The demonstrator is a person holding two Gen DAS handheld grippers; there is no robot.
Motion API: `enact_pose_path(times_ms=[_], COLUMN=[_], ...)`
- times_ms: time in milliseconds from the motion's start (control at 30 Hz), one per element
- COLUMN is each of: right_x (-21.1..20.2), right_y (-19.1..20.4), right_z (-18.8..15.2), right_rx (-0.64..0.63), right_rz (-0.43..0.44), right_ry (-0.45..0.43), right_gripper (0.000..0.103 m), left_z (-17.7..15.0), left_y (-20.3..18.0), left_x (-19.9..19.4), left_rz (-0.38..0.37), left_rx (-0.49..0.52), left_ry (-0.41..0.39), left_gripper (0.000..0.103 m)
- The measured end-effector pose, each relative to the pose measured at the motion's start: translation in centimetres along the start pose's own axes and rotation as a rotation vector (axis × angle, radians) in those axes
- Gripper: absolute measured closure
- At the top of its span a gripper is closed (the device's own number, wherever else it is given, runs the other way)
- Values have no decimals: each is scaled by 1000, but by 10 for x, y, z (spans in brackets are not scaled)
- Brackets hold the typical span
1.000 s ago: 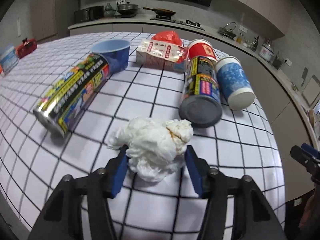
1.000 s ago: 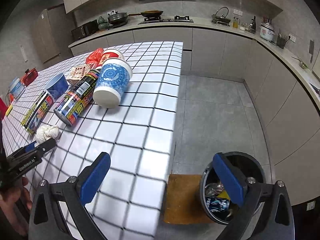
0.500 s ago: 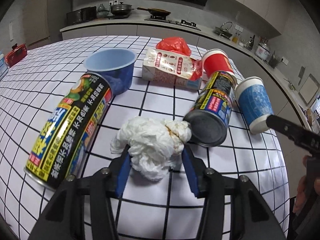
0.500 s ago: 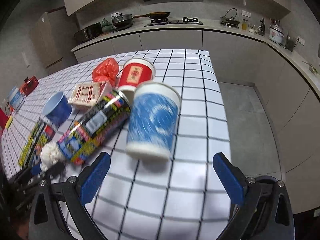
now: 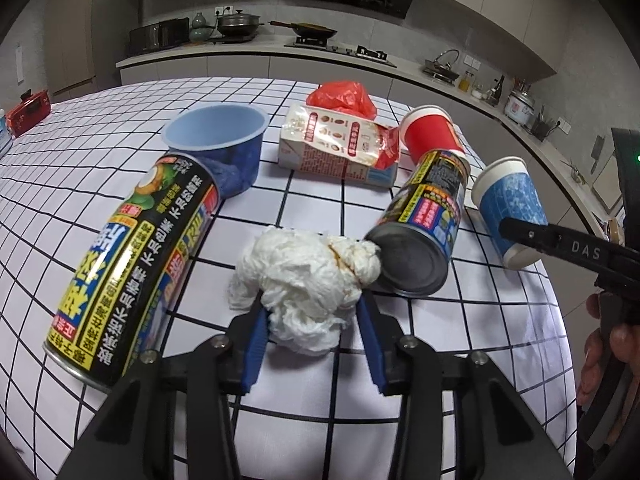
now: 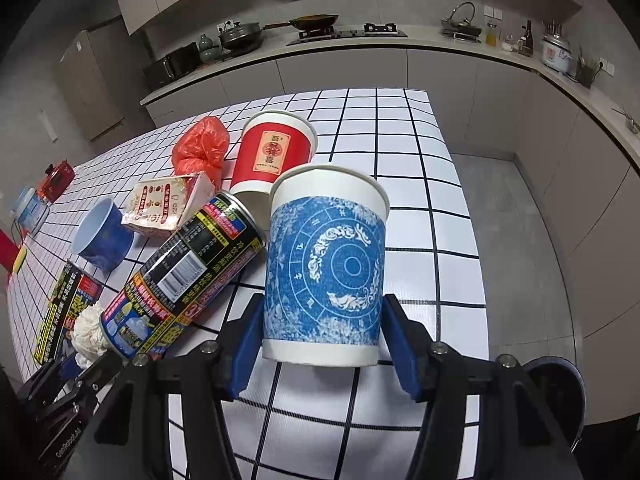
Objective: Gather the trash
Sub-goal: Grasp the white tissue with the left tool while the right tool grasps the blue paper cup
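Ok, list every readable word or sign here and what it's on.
"DAS": right gripper, left wrist view.
"GenRobot.AI": left gripper, right wrist view.
"囍": red cup label.
"3": black can beside the blue cup.
Rest of its print, the yellow-lettered can, the carton: too small or warped to read.

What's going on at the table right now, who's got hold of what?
A person is clearing trash off the checked table with a handheld tool in each hand. The left tool is closed on the crumpled white tissue, which sits between two cans lying on their sides. The right tool straddles the base of the blue-and-white paper cup, its pads either side; whether they are pressing yet is unclear. A red cup, carton, orange bag and blue bowl wait behind.
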State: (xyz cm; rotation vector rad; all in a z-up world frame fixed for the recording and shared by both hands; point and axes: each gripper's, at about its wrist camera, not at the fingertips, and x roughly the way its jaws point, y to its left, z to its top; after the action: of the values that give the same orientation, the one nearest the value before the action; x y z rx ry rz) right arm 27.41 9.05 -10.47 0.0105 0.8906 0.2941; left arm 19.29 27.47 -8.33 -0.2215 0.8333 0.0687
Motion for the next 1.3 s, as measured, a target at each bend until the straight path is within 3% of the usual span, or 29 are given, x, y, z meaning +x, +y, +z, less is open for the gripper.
enact_pose_path(times_ms=[633, 900, 1300], right_x=[-32, -41, -47], right_y=[-11, -16, -28], right_z=[-29, -21, -49], right_rx=[-54, -76, -75], right_rz=[27, 17, 16], right_ry=[-9, -34, -13], right_gripper=[44, 44, 44], left_z=[-22, -25, -32], left_y=[-22, -34, -49], left_x=[-23, -29, -31], left_rz=[22, 21, 28], left_rx=[-4, 7, 14], left_ry=[-11, -21, -25], left_gripper=[60, 60, 60])
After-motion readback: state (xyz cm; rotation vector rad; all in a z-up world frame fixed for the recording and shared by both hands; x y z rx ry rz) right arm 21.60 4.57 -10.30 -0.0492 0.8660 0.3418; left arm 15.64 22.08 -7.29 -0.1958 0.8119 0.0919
